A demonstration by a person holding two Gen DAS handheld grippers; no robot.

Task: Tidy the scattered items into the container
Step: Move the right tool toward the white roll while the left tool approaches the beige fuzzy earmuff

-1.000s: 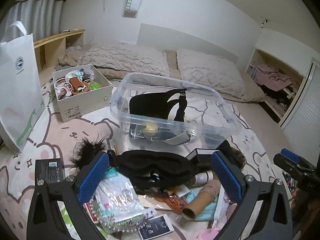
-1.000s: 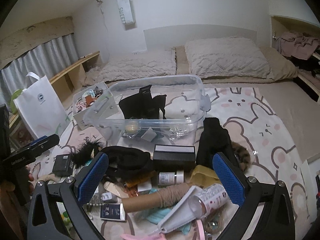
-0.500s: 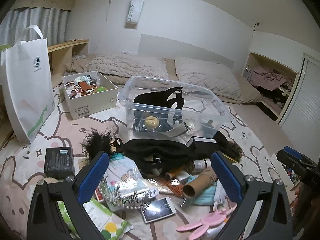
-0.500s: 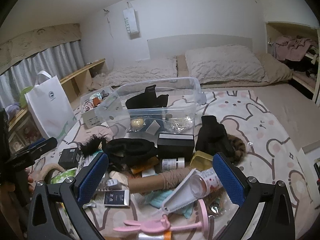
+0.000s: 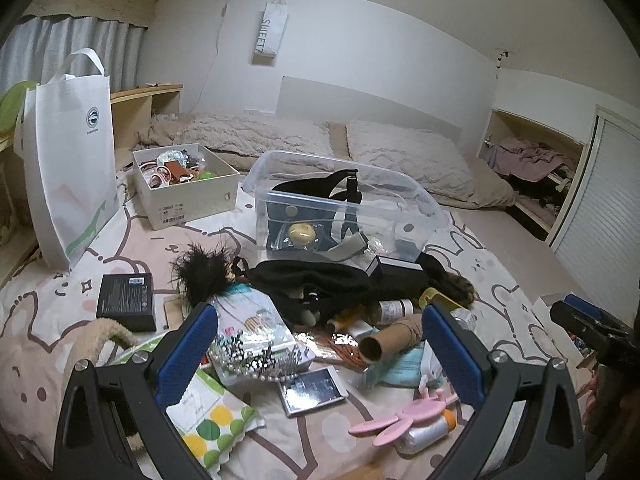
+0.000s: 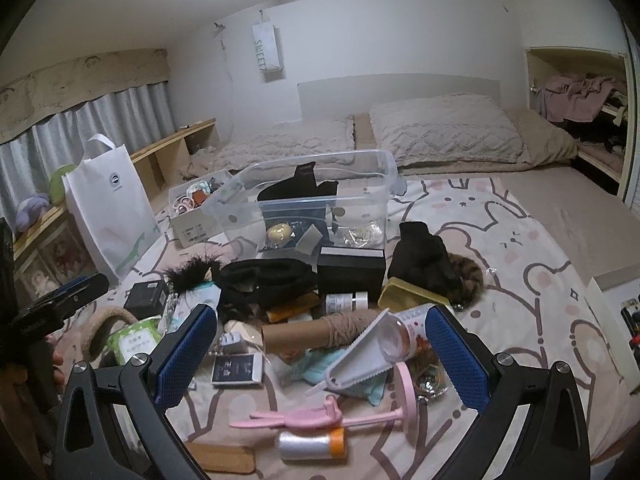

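Hovering both empty, wide-open grippers, left and right, we face clutter on the bunny-print bedspread before the clear container.

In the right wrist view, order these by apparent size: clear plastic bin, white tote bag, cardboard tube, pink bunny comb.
1. clear plastic bin
2. white tote bag, though close
3. and 4. cardboard tube and pink bunny comb: too alike; comb is nearer.

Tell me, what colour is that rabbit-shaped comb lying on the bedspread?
Pink. The rabbit-shaped plastic comb shows best in the right wrist view.
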